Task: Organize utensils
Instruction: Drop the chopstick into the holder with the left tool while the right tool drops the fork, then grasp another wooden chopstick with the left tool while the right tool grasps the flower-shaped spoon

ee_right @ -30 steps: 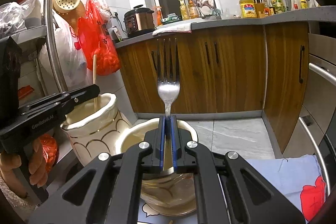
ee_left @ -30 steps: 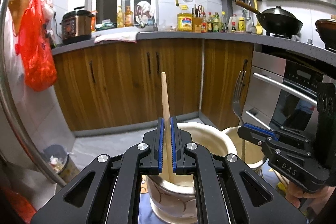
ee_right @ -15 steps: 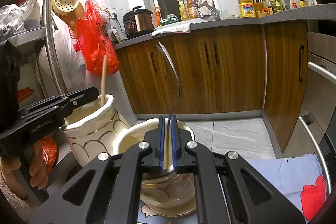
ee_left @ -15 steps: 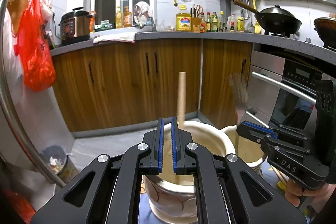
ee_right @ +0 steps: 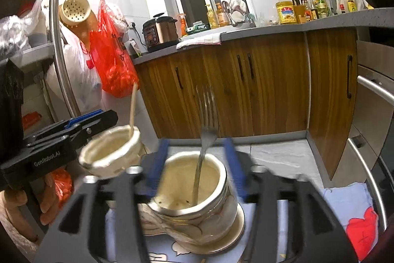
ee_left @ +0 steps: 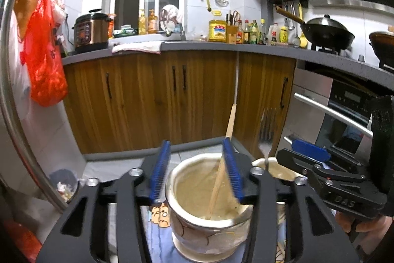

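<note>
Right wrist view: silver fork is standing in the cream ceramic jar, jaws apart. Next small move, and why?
Probably lift the right gripper straight up and back. Its jaws are opening and no longer press the silver metal fork, which leans inside the cream ceramic jar. Rising first should clear the tines without knocking the fork over.

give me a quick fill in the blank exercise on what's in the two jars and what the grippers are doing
1. The wooden chopstick stands in the jar under the ____ gripper.
2. The right gripper's jar holds a metal ____.
3. Both grippers' jaws are ____, with nothing pressed between the pads.

Missing words: left; fork; opening
</note>
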The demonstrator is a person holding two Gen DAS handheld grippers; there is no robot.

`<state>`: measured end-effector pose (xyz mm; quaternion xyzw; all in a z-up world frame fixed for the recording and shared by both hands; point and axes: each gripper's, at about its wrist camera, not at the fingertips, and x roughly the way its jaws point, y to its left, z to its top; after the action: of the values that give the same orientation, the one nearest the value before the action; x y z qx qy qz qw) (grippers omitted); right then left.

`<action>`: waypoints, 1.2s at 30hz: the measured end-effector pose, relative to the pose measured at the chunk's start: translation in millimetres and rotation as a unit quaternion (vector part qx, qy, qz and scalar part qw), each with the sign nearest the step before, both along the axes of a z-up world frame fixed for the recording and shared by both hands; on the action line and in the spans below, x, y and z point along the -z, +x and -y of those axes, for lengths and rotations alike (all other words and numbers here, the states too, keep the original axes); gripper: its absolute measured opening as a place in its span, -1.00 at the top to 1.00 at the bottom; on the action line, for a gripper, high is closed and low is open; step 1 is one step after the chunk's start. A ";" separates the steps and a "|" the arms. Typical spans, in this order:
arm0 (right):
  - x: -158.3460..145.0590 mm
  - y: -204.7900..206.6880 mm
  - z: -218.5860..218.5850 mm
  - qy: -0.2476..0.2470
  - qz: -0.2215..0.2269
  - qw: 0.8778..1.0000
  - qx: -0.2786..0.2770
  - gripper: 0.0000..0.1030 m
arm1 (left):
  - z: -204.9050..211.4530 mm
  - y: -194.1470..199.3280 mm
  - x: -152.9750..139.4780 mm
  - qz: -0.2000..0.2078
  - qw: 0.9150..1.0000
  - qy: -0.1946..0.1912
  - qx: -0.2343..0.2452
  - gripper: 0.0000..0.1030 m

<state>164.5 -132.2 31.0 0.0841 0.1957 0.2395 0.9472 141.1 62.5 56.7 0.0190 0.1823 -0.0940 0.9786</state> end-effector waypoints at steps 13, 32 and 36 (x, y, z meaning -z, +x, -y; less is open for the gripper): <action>-37.7 -69.5 64.7 -0.030 -0.007 0.998 0.049 -0.90 | 28.6 -62.1 -36.8 -0.010 1.000 -0.016 -0.003 -0.88; 36.8 -75.5 160.7 -0.121 -0.064 0.967 0.216 -0.90 | 114.0 -74.2 60.9 -0.107 0.992 0.044 0.051 -0.91; 54.6 -68.7 176.2 -0.139 -0.102 0.964 0.202 -0.90 | 122.4 -68.5 83.5 -0.130 0.987 0.063 0.067 -0.91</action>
<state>95.8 -308.4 -23.6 0.0139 0.3019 0.0038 0.9532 72.6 -59.9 -26.8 0.0801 0.3118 -0.1491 0.9349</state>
